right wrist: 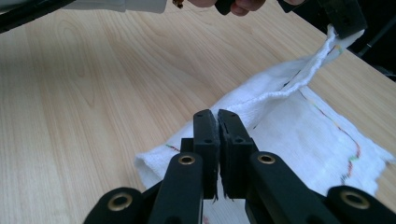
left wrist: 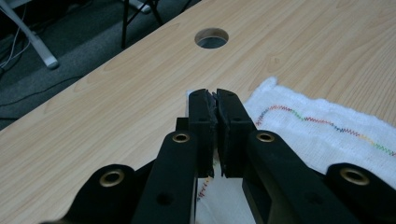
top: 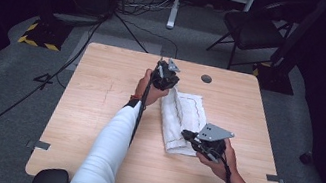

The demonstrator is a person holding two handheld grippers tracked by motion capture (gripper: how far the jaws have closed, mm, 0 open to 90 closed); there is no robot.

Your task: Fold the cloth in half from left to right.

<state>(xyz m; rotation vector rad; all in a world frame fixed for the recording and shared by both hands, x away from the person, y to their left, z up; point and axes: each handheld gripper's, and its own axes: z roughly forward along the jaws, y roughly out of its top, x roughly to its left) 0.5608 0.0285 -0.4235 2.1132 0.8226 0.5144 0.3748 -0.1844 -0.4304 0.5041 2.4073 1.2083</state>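
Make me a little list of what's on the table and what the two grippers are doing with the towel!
table: light wooden top with a round hole near the far edge
thing being worked on: white towel with a multicoloured zigzag stitch line, partly folded
left gripper: shut on the towel's far edge, lifting it off the table
right gripper: shut on the towel's near edge
behind the table: black chair and cables on grey carpet
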